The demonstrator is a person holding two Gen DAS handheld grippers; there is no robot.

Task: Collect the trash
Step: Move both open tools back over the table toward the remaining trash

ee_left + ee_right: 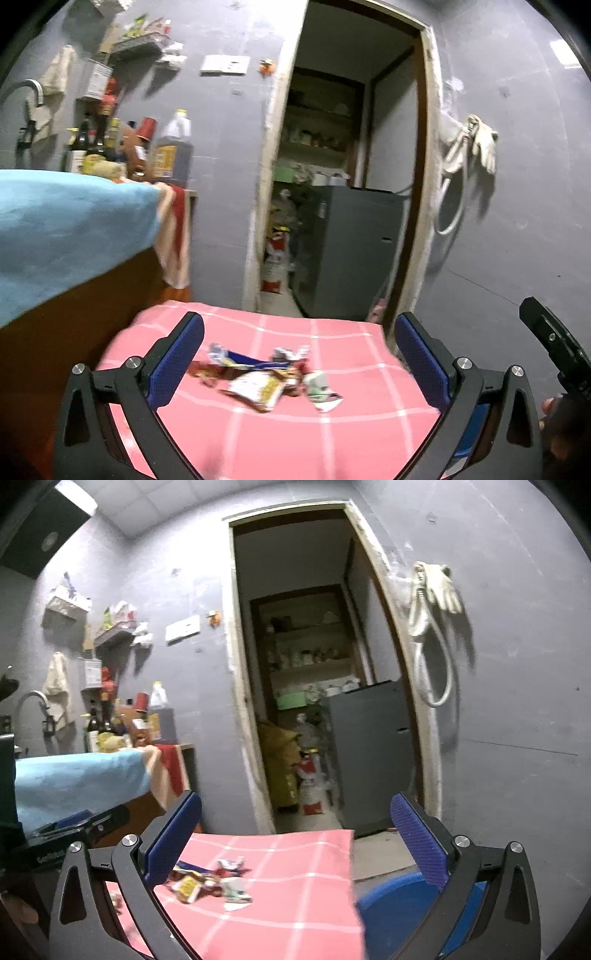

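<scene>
A heap of crumpled snack wrappers (266,380) lies on a pink checked cloth (332,443) low in the left wrist view. My left gripper (298,321) hangs above and in front of the heap with its blue pads wide apart and nothing between them. In the right wrist view the same wrappers (210,882) sit on the pink cloth (295,915), low and to the left. My right gripper (295,799) is open too, empty, and raised clear of the cloth. Each view catches part of the other gripper at its edge.
A counter draped in a blue cloth (55,229) stands at the left, with bottles (110,147) and a faucet (26,88) behind it. Straight ahead is a doorway (343,110) with a grey cabinet (354,251) inside. A blue object (391,912) sits right of the cloth.
</scene>
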